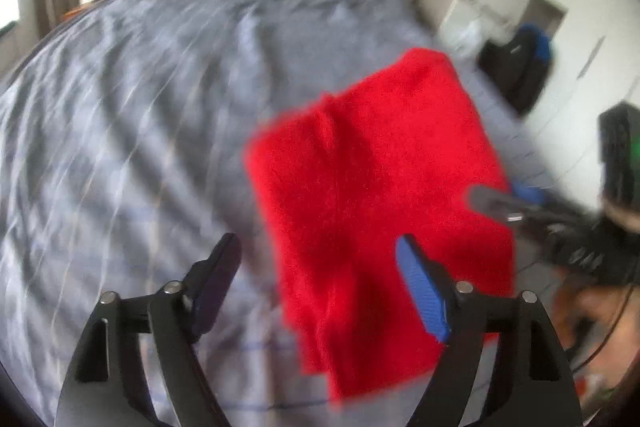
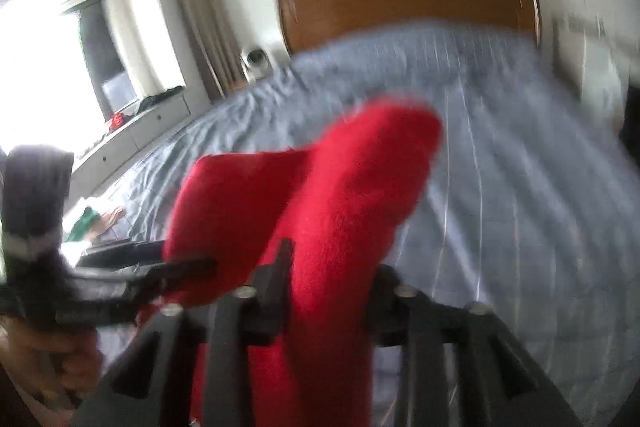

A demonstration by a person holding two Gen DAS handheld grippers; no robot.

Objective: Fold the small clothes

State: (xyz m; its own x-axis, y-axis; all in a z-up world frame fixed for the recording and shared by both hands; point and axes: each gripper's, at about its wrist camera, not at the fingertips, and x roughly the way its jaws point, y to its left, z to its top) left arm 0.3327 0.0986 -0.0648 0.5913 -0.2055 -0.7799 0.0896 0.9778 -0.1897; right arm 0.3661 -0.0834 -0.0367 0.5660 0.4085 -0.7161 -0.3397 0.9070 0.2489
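On the grey striped bedspread (image 1: 140,131), near its right edge in your left wrist view, lies a folded red knit garment (image 1: 372,195), roughly rectangular, with a raised crease running down its middle. Your left gripper (image 1: 320,279) hovers over the near end of the garment with its jaws wide apart; nothing is clamped between them, and the blue-padded finger (image 1: 422,291) shows against the red cloth while the other finger sits over the bedspread. Your right gripper (image 1: 508,201) comes in from the right, its tips at the garment's right edge.

From your right wrist view, the red garment (image 2: 340,211) fills the middle of the frame and runs down between the right gripper's fingers (image 2: 276,279). Blur hides the pads, so whether they press on the cloth cannot be told. Your left gripper (image 2: 184,267) shows at the left, beside the garment's edge. Beyond the bedspread stands a brown wooden headboard (image 2: 408,3), with a small white camera (image 2: 256,61) to its left.
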